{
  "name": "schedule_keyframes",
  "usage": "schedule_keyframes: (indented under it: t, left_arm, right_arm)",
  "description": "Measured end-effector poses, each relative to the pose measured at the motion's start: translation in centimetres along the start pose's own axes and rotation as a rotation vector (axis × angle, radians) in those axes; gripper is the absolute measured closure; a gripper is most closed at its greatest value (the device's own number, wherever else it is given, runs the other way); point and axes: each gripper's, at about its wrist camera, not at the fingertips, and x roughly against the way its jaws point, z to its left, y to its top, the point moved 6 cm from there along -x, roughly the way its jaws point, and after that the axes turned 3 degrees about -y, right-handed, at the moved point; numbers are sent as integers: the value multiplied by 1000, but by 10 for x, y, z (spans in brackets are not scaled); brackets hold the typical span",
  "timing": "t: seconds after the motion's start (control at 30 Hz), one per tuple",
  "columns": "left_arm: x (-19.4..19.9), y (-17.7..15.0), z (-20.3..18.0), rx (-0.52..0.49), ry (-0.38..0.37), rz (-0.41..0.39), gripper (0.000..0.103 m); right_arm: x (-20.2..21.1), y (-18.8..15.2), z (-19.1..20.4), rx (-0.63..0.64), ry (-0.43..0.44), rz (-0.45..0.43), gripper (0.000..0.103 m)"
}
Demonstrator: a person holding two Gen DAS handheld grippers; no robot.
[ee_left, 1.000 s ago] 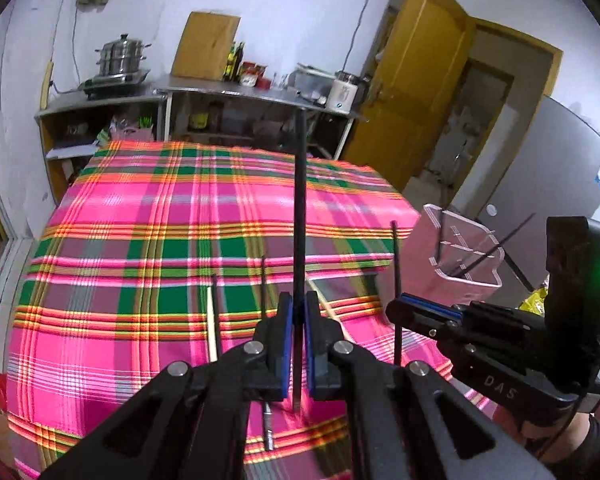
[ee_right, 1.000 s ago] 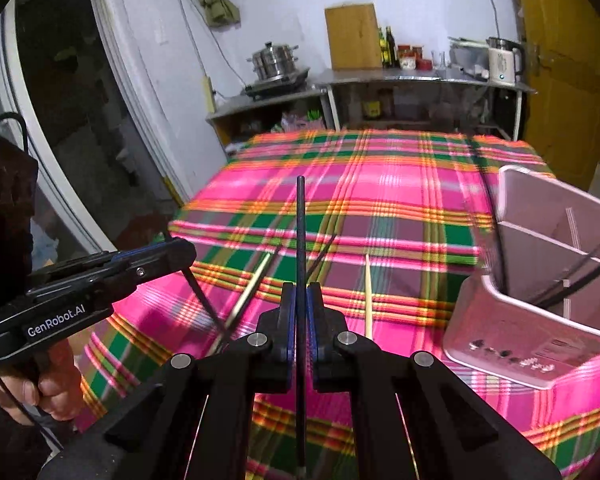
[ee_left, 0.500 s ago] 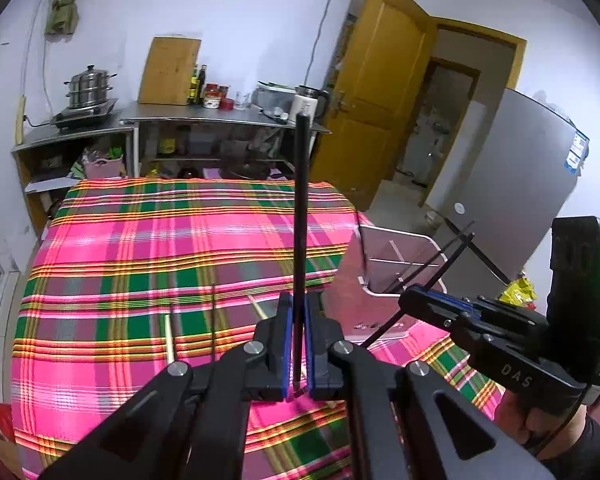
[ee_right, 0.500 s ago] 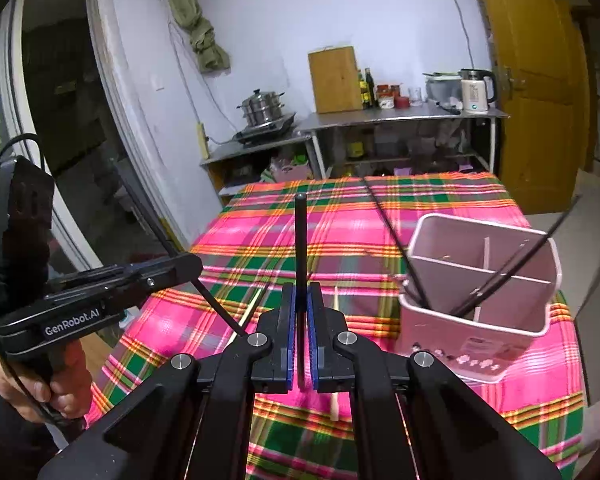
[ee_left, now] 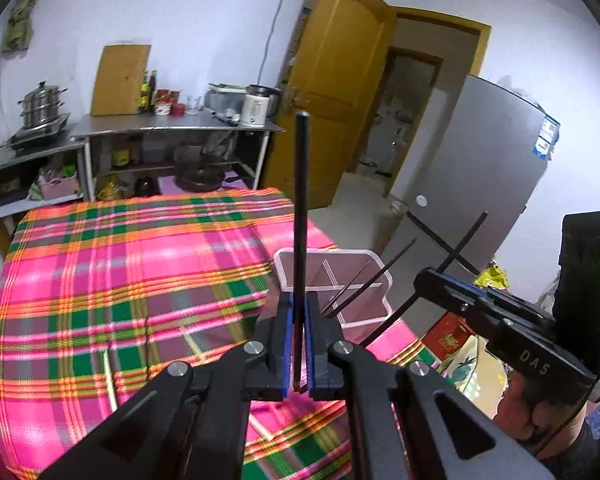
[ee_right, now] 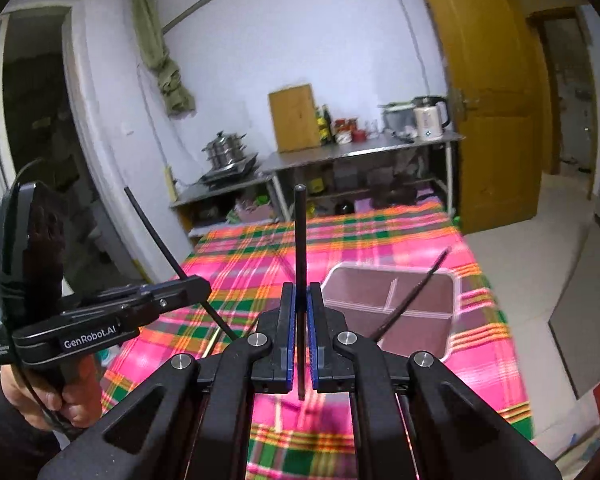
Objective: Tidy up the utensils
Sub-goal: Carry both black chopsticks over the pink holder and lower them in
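Two black chopsticks are being gripped, one in each tool. I am seeing my left tool (ee_left: 296, 350) clamped on a black chopstick (ee_left: 300, 216) that is standing upright between its blue pads, sticking up well past the fingertips. My right tool (ee_right: 300, 344) is pinching a second black chopstick (ee_right: 300, 248) the same way, upright between its pads. Ahead of both tools and a little to the right, the pink utensil holder (ee_right: 392, 312) is sitting on the plaid worktop (ee_left: 120, 264), with dark chopsticks leaning out of its compartments. Pale wooden chopsticks (ee_left: 109, 376) are lying flat on the cloth just left of my left tool, below its fingers.
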Motion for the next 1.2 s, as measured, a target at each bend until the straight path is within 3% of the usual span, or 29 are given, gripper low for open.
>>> schedule_keyframes:
  t: [0.27, 0.43, 0.73, 1.2]
  left_arm:
    - [-18, 45, -22, -40, -31, -50, 97]
    - [-38, 59, -20, -51, -21, -52, 97]
    - [-85, 32, -9, -39, 1, 31, 97]
    - [-119, 3, -1, -49, 21, 109, 97]
  right_arm:
    - [13, 44, -24, -26, -54, -98, 98]
    - [4, 49, -32, -35, -78, -106, 98]
    - [-32, 21, -42, -44, -97, -29, 98]
    - [-63, -19, -50, -65, -102, 84, 98]
